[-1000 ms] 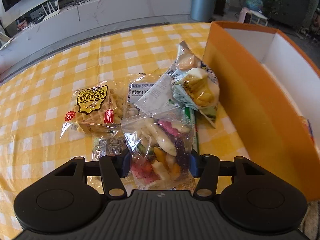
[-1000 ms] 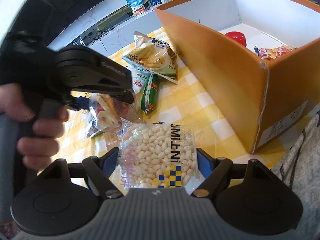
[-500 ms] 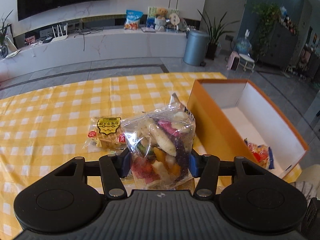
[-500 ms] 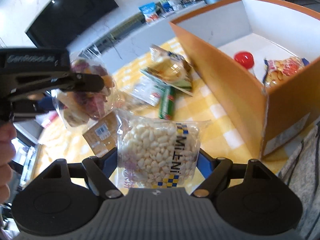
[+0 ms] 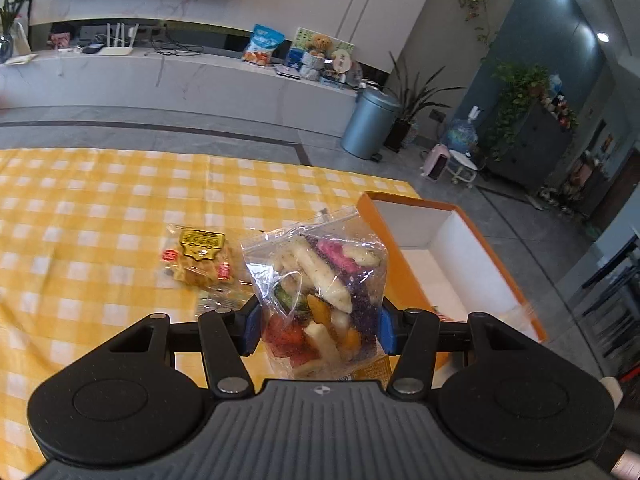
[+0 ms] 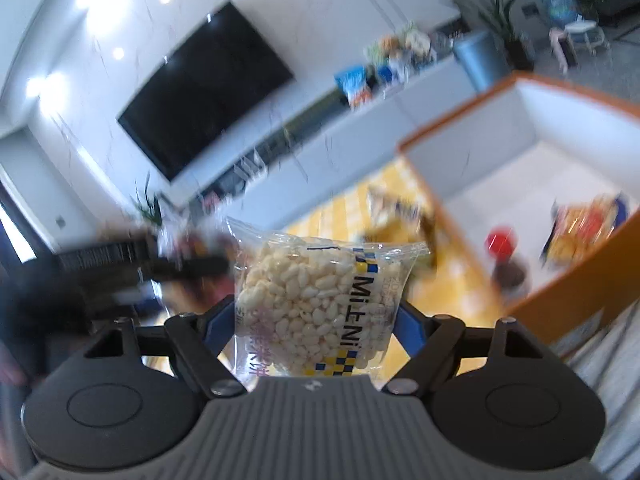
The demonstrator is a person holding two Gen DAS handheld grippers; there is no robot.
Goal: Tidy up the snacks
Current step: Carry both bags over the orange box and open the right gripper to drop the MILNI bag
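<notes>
My left gripper [image 5: 318, 330] is shut on a clear bag of mixed dried fruit [image 5: 320, 292], held in the air above the yellow checked table [image 5: 92, 216]. The orange box [image 5: 404, 280] with white inner walls lies just right of it. My right gripper [image 6: 316, 326] is shut on a clear pack of puffed rice [image 6: 310, 300], also lifted off the table. In the blurred right wrist view the orange box [image 6: 576, 300] stands to the right, with a red-capped item [image 6: 500, 242] and a colourful snack bag [image 6: 580, 230] inside. The left gripper [image 6: 188, 266] shows as a dark blur at left.
A waffle pack [image 5: 200, 256] lies on the cloth left of the fruit bag. More snack packs [image 6: 396, 208] sit blurred on the table beside the box. Beyond the table are a long white counter [image 5: 180, 76], a grey bin [image 5: 370, 124] and plants.
Both grippers have risen from the table with their bags. The left view now looks down on the box's open top. The right view has tilted up toward the wall and blurred.
</notes>
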